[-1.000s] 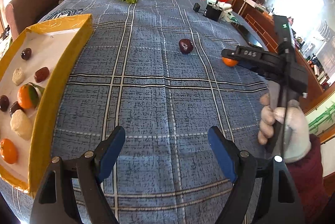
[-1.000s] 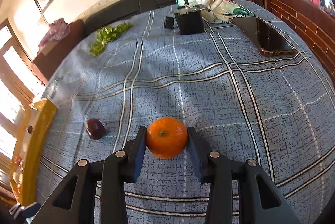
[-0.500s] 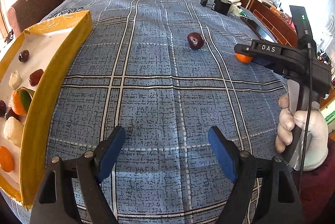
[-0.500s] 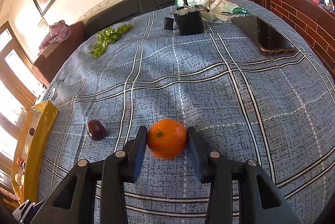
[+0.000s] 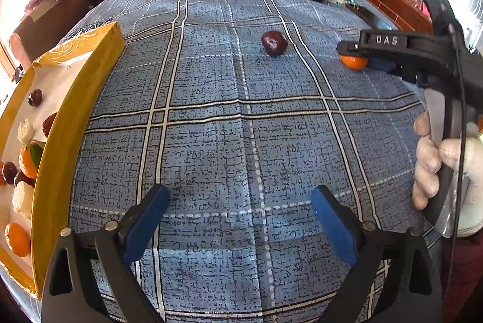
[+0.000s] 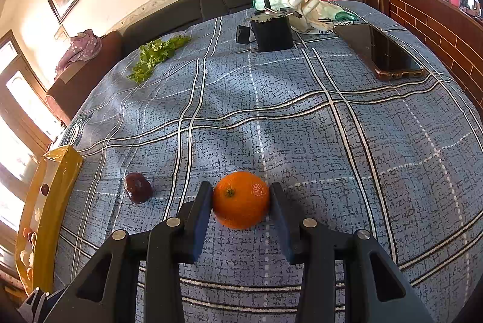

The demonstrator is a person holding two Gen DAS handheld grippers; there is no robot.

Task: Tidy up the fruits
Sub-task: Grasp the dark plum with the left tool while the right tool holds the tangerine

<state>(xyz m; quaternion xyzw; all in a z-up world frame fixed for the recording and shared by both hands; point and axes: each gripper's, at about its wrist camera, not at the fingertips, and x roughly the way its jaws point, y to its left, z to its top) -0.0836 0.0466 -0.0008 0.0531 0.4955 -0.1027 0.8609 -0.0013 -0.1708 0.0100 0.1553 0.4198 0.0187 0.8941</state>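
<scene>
Our right gripper (image 6: 240,207) clamps the orange (image 6: 241,204) on the blue cloth (image 6: 302,127); next we judge it must lift toward the yellow tray (image 5: 75,118). The left gripper (image 5: 241,216) (jaws just widened) holds nothing.

A tangerine (image 6: 241,204) is being flanked by the right gripper's (image 6: 240,210) fingers on the tablecloth (image 6: 302,127), with a plum (image 6: 138,188) lying just to its left. Further left, a tray (image 6: 52,202) is being occupied by other fruits. Behind, lettuce (image 6: 157,56), a box (image 6: 273,32) and a phone (image 6: 383,51) are lying.
</scene>
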